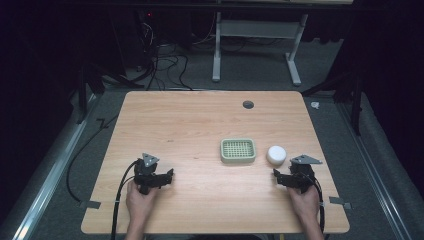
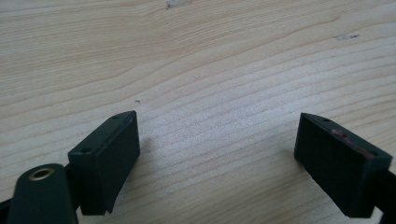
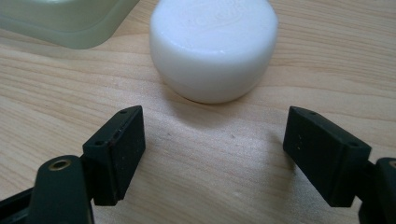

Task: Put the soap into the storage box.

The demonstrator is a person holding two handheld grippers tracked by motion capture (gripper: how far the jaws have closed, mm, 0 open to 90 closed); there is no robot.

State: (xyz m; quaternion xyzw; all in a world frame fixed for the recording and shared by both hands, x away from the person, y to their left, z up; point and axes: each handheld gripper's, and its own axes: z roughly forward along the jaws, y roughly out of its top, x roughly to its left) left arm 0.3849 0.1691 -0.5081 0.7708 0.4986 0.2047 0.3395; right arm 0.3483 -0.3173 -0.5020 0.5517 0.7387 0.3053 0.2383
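A white round soap bar (image 1: pixel 276 154) lies on the wooden table (image 1: pixel 190 125) just right of a pale green slatted soap dish (image 1: pixel 238 150). My right gripper (image 1: pixel 280 176) rests low near the table's right front, open, with the soap bar (image 3: pixel 214 46) a short way ahead of its jaws and a corner of the soap dish (image 3: pixel 70 21) at upper left. My left gripper (image 1: pixel 167 176) sits at the left front, open over bare wood (image 2: pixel 210 84), nothing between its jaws.
A small dark grommet hole (image 1: pixel 248 104) marks the table's far edge. Beyond the table stand a white frame (image 1: pixel 257 40) and tangled cables (image 1: pixel 160 60) on grey carpet. Bits of tape (image 1: pixel 91 204) stick at both front corners.
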